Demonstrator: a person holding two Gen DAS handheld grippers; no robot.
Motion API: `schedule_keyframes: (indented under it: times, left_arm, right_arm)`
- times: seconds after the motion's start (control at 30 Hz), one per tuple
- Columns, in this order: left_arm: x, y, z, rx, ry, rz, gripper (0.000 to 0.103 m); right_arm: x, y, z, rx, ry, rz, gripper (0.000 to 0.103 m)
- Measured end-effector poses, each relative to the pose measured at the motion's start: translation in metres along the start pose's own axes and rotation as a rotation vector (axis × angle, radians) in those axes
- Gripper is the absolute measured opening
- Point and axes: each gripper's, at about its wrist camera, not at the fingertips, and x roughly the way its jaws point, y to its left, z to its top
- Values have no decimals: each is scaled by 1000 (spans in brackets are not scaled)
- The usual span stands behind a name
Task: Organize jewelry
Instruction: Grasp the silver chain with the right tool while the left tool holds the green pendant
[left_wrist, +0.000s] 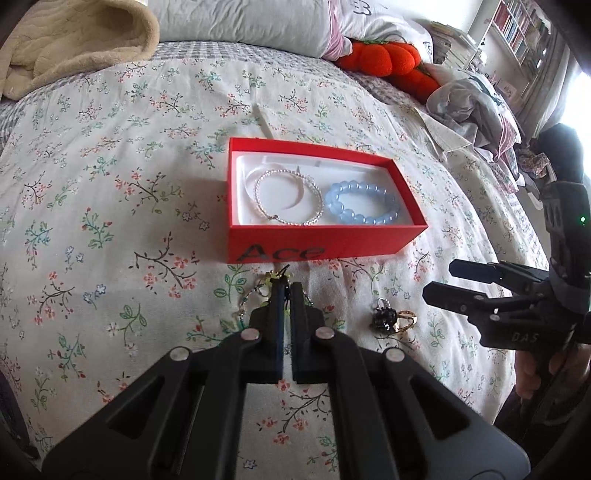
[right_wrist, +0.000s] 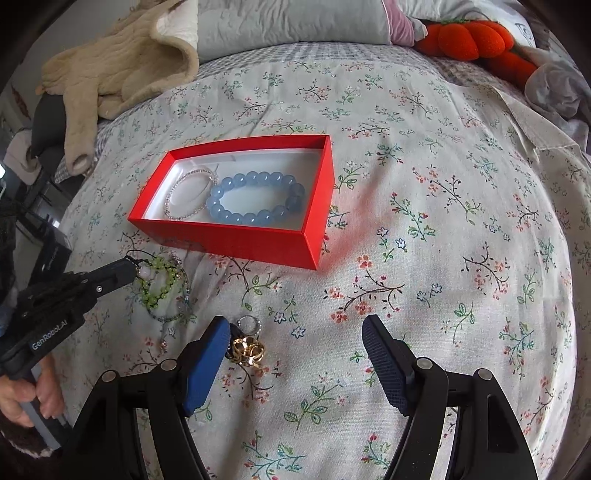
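A red box sits on the floral bedspread. It holds a clear crystal bracelet and a blue bead bracelet. My left gripper is shut on a green bead bracelet lying in front of the box; only bits of the bracelet show in the left wrist view. Gold and dark rings lie to its right. My right gripper is open, its left finger beside the rings.
A beige blanket, grey pillow and orange plush toy lie at the head of the bed. Crumpled clothes lie at the right. The bed edge falls away right of the right gripper.
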Motion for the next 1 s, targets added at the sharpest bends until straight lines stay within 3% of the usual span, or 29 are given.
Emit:
schedule_keyframes:
  times: [0.2, 0.4, 0.53, 0.7, 0.83, 1.0]
  left_arm:
    - [-23, 13, 5, -38, -55, -8, 3]
    - [-28, 34, -1, -91, -34, 33, 3]
    - [-27, 46, -8, -118, -10, 51, 3]
    - [-26, 55, -13, -134, 17, 63, 3]
    - [-24, 60, -16, -139, 40, 69, 3]
    - [-20, 61, -20, -134, 65, 77, 3]
  right_arm:
    - [-3, 14, 11, 0, -31, 37, 75]
    - [4, 42, 20, -27, -40, 89, 74]
    - [24, 62, 25, -47, -3, 151, 57]
    - [53, 85, 24, -56, 80, 209, 47]
    - [73, 96, 19, -69, 136, 165, 39]
    - [79, 108, 14, -119, 125, 91, 34]
